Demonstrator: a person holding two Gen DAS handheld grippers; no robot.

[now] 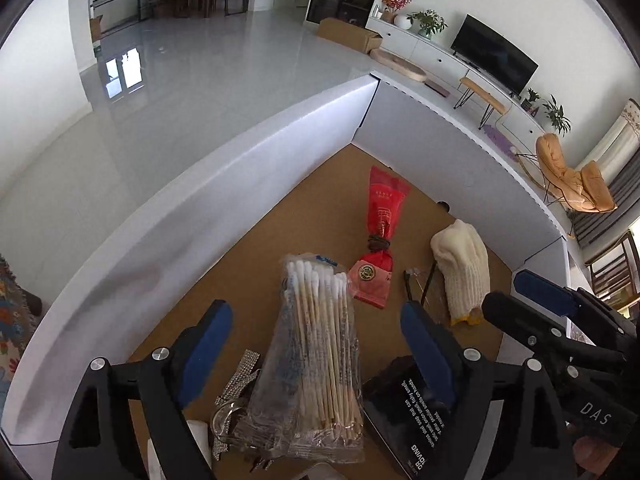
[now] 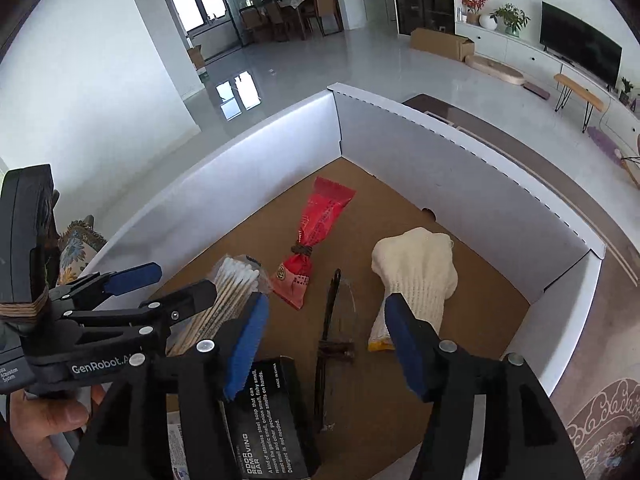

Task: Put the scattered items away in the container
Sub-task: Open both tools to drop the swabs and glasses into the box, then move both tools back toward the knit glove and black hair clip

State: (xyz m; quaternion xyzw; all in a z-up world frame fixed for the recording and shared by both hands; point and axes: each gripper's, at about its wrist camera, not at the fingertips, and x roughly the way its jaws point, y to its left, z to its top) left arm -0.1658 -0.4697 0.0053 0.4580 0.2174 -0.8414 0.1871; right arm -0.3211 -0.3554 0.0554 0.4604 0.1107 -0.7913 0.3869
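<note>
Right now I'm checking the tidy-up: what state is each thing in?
Box: open-topped, holding the items.
Cotton swabs: bagged, lying flat between the open jaws.
Red pouch: tied, lying flat.
Glove: crumpled on the box floor.
Black carton: lying flat.
Left hand-held gripper: open.
Right hand-held gripper: open, empty.

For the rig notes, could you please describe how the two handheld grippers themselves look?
Both the left gripper and right gripper are matte black plastic frames with silver round bolts. Each has two fingers faced with ribbed blue pads. White lettering reads "GenRobot.AI" on the left one's side and "DAS" on the right's.
</note>
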